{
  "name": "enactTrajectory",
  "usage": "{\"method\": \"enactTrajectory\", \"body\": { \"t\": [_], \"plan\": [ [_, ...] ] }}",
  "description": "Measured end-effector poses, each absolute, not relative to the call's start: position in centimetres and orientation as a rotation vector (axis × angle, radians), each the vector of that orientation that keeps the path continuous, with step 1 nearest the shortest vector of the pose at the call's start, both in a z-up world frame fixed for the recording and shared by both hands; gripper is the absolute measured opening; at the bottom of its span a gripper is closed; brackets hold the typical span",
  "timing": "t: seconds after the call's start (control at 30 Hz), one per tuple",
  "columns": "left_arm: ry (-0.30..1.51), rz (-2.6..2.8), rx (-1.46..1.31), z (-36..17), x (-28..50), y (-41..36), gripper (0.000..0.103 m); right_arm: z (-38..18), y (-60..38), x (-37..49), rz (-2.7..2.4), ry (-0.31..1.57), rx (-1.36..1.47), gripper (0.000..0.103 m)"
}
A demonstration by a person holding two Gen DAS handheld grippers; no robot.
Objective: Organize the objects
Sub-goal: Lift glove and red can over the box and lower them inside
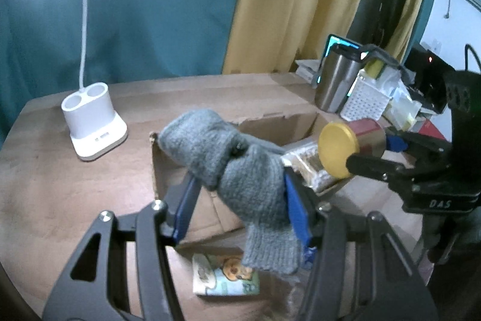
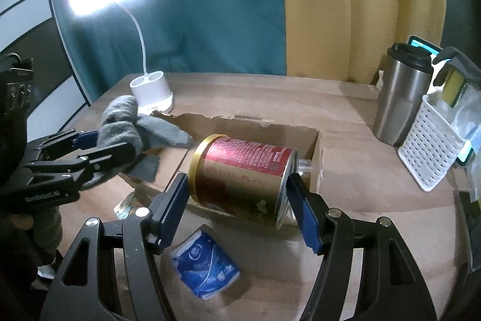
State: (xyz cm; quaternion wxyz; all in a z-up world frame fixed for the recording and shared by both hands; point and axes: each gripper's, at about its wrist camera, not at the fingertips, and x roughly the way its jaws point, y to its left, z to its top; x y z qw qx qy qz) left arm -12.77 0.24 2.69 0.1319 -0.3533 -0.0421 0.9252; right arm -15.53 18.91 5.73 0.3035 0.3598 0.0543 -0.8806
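My left gripper (image 1: 237, 200) is shut on a grey knitted glove (image 1: 228, 167) and holds it above an open cardboard box (image 1: 192, 209); they also show in the right wrist view, gripper (image 2: 102, 146) and glove (image 2: 129, 128). My right gripper (image 2: 237, 200) is shut on a red and gold can (image 2: 243, 173), held on its side over the box (image 2: 312, 152). In the left wrist view the can (image 1: 348, 146) shows its gold lid, with a clear snack packet (image 1: 309, 167) behind it.
A white desk lamp (image 1: 93, 122) stands at the back left. A steel tumbler (image 2: 399, 101) and a white perforated basket (image 2: 427, 152) stand at the right. A blue tissue pack (image 2: 204, 266) and a small picture packet (image 1: 225, 276) lie on the table in front of the box.
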Motion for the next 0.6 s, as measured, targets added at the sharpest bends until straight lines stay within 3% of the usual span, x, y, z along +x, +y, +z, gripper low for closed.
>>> {"method": "enactTrajectory", "body": {
  "t": [0.6],
  "plan": [
    [-0.031,2.682,-1.187,-1.6,-16.5,-0.2,0.063,3.8,16.3,-19.0,-2.295,0.166,1.009,0.070]
  ]
}}
